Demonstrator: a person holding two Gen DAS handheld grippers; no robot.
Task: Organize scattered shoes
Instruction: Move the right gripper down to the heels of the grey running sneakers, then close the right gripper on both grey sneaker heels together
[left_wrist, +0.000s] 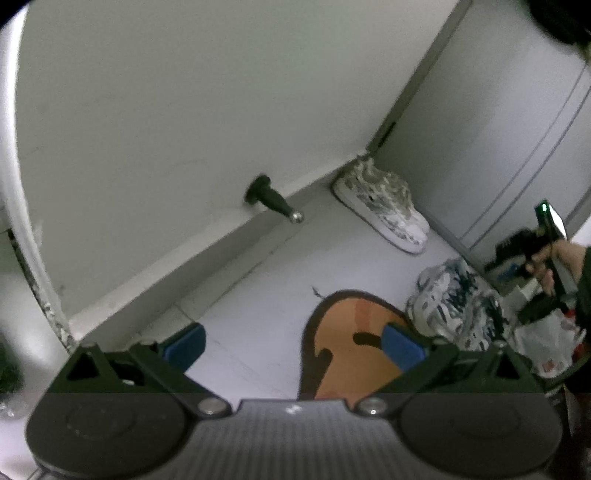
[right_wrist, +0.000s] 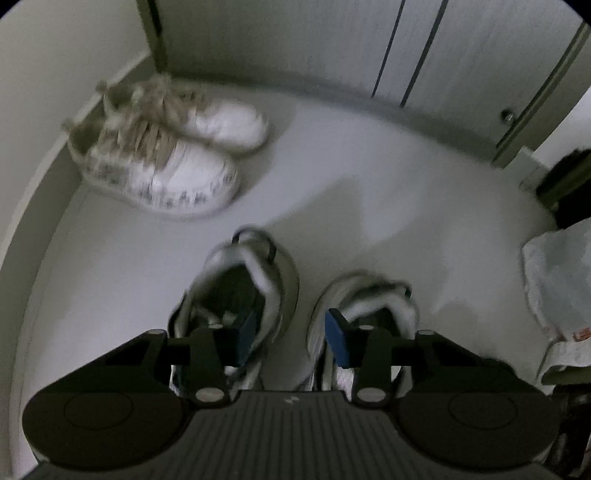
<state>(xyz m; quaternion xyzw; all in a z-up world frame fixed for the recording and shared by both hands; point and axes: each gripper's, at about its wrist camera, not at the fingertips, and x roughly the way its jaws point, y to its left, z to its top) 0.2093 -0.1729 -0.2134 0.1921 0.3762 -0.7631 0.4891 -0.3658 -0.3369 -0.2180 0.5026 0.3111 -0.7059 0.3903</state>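
In the left wrist view, my left gripper (left_wrist: 291, 349) is open over the floor, its right finger (left_wrist: 400, 347) above an orange slipper (left_wrist: 351, 347) with a dark rim. A white and dark patterned sneaker pair (left_wrist: 454, 299) lies to its right, a white and beige pair (left_wrist: 384, 206) by the wall corner. In the right wrist view, my right gripper (right_wrist: 291, 336) is open with one finger in each of the two white and dark sneakers (right_wrist: 243, 288) (right_wrist: 365, 306), spanning their inner sides. The white and beige pair (right_wrist: 166, 155) sits at the far left.
A black door stopper (left_wrist: 273, 199) sticks out of the wall baseboard. A grey cabinet or door (right_wrist: 369, 44) stands behind the shoes. A white plastic bag (right_wrist: 557, 280) and dark items lie at the right. The person's hand with the other gripper (left_wrist: 546, 251) shows at right.
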